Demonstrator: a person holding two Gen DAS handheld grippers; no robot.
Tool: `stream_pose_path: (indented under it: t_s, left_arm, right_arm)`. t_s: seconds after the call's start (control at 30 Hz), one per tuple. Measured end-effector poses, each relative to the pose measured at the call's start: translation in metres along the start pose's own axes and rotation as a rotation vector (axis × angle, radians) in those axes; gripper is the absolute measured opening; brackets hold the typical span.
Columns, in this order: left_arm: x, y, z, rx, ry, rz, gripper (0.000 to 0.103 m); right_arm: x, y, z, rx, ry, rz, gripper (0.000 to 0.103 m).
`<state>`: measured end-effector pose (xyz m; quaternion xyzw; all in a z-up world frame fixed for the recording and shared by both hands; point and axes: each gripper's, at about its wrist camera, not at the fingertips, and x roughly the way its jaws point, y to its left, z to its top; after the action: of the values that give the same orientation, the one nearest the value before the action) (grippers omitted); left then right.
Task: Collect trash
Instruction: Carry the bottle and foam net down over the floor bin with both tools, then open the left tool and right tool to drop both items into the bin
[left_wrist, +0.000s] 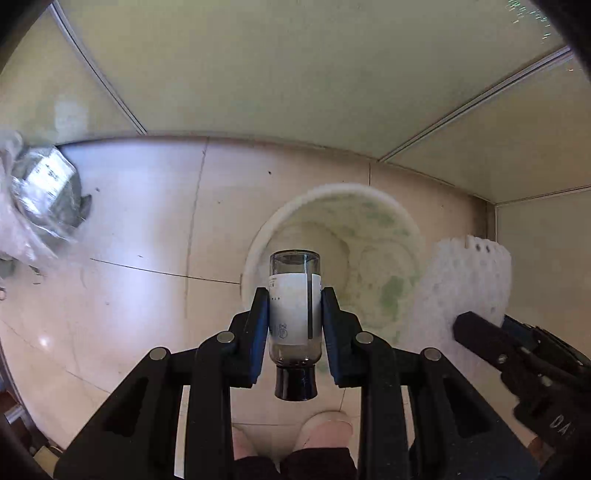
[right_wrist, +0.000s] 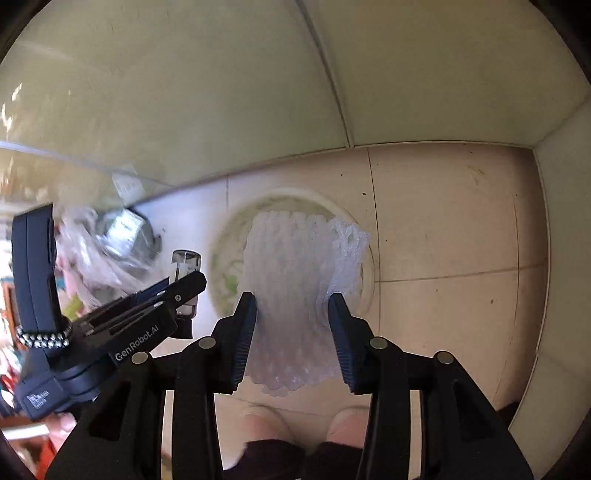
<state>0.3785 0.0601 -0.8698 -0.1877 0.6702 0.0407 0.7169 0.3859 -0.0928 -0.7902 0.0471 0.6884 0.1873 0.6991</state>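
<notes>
Both hands are over the target now: the round white plastic bin (left_wrist: 334, 236), its inside stained green, sits on the pale floor tiles directly beneath the two tools, and that is the relation the drop hangs on. The left gripper (left_wrist: 295, 325) is clamped on a small clear glass bottle with a white label and a black cap (left_wrist: 294, 314), its long axis running along the fingers, cap end toward the camera and base pointing at the bin's mouth. The right gripper (right_wrist: 291, 328) holds a white foam mesh fruit sleeve (right_wrist: 295, 295), jaws set at a middling width with the foam filling the gap; its ribs run the same way, down at the bin. By my read, both pieces only need letting go. The left view shows the bottle lined up on the near rim; the right view alone shows the sleeve covering the bin's centre, and a crumpled clear plastic bag (right_wrist: 99, 251) lying off to the left.
</notes>
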Motion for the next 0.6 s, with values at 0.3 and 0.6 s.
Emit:
stream_pose_path:
  t_s: [0.3,0.6]
  left_arm:
    - [0.016,0.007,0.002,0.028,0.027,-0.029,0.027]
    - [-0.02,0.011,0.003,0.034,-0.019,-0.001,0.028]
  right_arm:
    - [0.035,0.007,-0.005,-0.089,0.029,-0.041,0.045]
    - [0.043,0.009,-0.001,-0.056,0.075,-0.042,0.057]
